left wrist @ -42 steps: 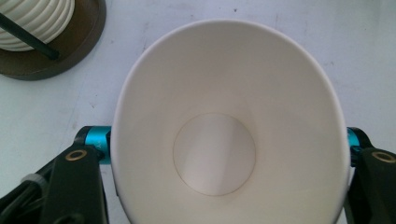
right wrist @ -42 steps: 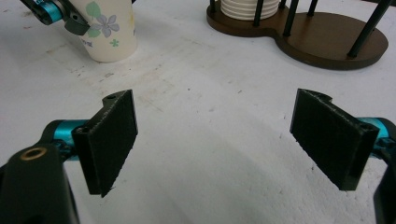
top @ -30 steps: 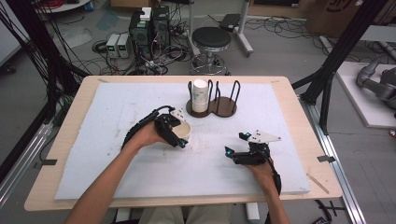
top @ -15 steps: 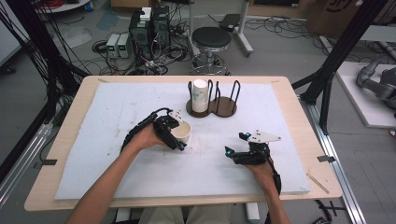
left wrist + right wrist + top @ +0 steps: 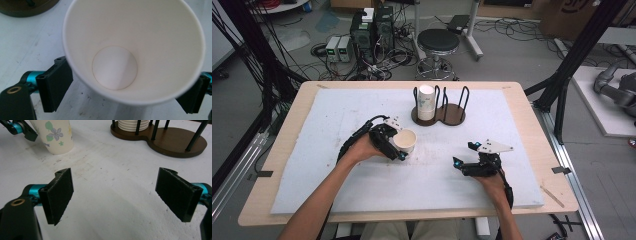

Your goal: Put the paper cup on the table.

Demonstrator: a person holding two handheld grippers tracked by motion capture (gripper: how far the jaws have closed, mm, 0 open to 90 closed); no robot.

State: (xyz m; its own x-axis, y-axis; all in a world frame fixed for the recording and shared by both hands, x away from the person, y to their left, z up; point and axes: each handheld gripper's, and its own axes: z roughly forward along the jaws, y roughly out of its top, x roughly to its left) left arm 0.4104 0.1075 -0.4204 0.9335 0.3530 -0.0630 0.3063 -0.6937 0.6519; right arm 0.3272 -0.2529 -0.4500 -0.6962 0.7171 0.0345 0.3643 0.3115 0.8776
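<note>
Left gripper (image 5: 401, 148) holds paper cup (image 5: 405, 141) upright, low over the worktop (image 5: 337, 175), near the cup rack (image 5: 439, 112). Right gripper (image 5: 464, 156) wide, empty. Risk: thin wall buckles if squeezed harder.

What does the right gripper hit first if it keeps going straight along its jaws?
Likely nothing soon: the right gripper faces bare white mat. Further on lies the wooden cup rack, slightly right; the paper cup sits off left.

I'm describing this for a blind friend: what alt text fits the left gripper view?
An empty white paper cup, seen from above, sits between the left gripper's two black jaws over a white foam table cover. A dark wooden base shows at top left.
</note>
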